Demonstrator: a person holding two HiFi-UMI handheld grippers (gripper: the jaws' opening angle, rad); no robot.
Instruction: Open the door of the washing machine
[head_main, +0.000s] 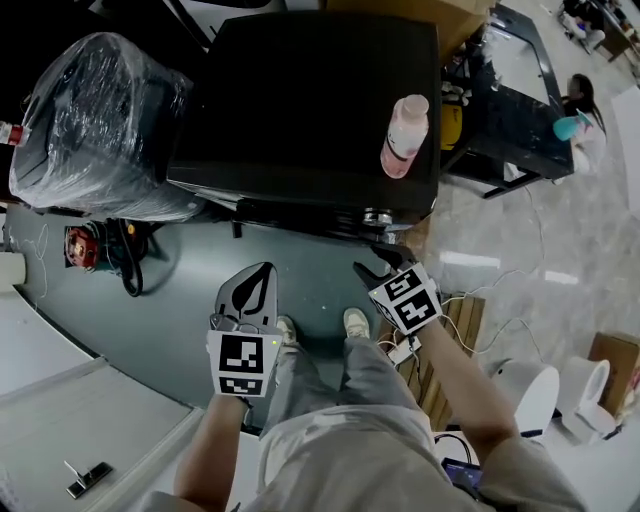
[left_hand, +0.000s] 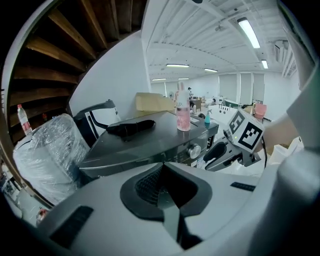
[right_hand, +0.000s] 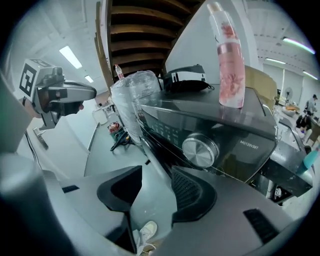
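Note:
A dark washing machine (head_main: 300, 90) stands in front of me with a pink bottle (head_main: 404, 135) on its top. Its front panel carries a silver knob (right_hand: 200, 150). My right gripper (head_main: 378, 262) is open just below that front, at the right end. In the right gripper view, the door's slanting edge (right_hand: 152, 160) runs into the gap of the right gripper (right_hand: 152, 185); I cannot tell if it touches. My left gripper (head_main: 252, 290) hangs lower over the floor, apart from the machine. In its own view the left gripper (left_hand: 161, 172) is shut on nothing.
A plastic-wrapped bundle (head_main: 95, 110) sits left of the machine. A red tool with a cable (head_main: 85, 245) lies on the floor below it. To the right are a black table (head_main: 510, 110), a wooden pallet (head_main: 450, 340) and a seated person (head_main: 580, 110). A black item (left_hand: 131, 128) lies on the machine's top.

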